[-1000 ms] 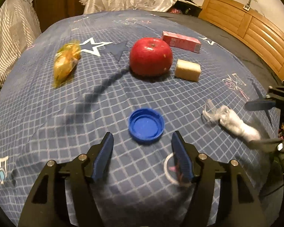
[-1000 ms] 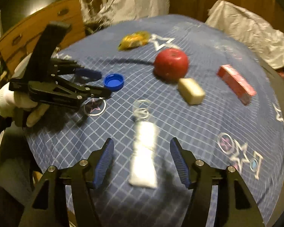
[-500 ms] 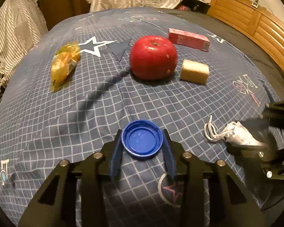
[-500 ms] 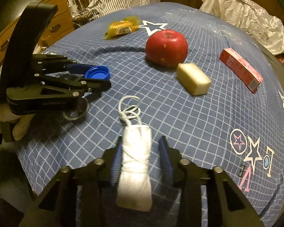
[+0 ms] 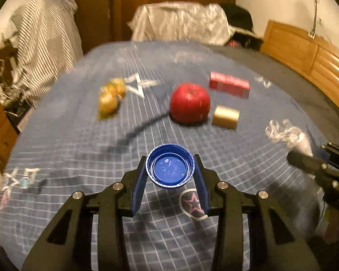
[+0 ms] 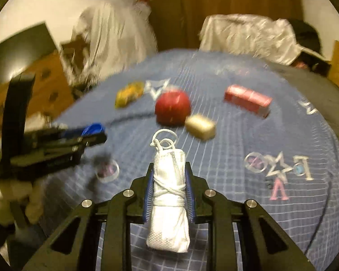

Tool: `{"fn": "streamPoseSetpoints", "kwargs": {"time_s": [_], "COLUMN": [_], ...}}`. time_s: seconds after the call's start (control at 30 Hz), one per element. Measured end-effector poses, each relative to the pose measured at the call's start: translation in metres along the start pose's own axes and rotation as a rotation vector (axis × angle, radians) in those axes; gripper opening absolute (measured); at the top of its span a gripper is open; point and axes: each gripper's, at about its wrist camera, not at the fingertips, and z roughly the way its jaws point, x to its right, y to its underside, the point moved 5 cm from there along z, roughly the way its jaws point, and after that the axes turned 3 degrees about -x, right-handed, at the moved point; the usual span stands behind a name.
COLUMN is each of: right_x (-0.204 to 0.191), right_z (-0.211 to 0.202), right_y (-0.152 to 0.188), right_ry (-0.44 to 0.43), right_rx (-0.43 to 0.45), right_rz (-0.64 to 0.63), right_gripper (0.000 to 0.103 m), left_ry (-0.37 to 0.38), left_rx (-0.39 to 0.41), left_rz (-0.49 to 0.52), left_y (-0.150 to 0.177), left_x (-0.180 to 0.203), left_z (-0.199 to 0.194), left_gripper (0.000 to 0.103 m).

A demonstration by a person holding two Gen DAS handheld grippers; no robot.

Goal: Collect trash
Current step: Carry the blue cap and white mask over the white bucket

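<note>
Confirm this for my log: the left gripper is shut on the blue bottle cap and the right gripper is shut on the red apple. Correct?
Not quite. The left gripper is shut on the blue bottle cap, but the right gripper is shut on the rolled white mask; the right wrist view shows the red apple lying on the bedspread.

The bottle cap [image 5: 170,169] is looking like glossy blue plastic, light glinting in its hollow. The rolled mask [image 6: 169,194] is showing soft white fabric bound with cord, dimpled at the near end. The bedspread [image 5: 79,158] is lying as matt blue checked cloth. The apple [image 5: 189,106] is shining smooth and red. The headboard [image 5: 305,54] is gleaming as varnished wood. Both grippers' arms are looking like matt black plastic with bright metal screws.
</note>
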Motion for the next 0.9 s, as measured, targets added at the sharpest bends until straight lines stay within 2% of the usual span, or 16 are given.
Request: {"fn": "streamPoseSetpoints", "kwargs": {"time_s": [0.2,0.37,0.57,0.9], "right_x": [-0.006,-0.01,-0.014,-0.023], "right_z": [-0.059,-0.095,-0.131,-0.145], "right_y": [-0.024,-0.028,-0.025,-0.026], "right_ry": [0.069,0.126,0.157,0.142], "right_rx": [0.187,0.275,0.322,0.328], "right_rz": [0.02,0.016,0.002,-0.006], "right_gripper": [0.026,0.026,0.026,0.026], "left_ry": [-0.016,-0.018,-0.013,-0.013], "left_rx": [0.146,0.232,0.293,0.303], "left_rz": [-0.009,-0.012,0.0,0.005], "left_y": [-0.017,-0.027,-0.032,-0.032], "left_x": [0.019,0.038,0.053,0.057], "left_z": [-0.059,-0.094,-0.118,-0.129], "left_gripper": [0.038,0.038,0.038,0.038]}}
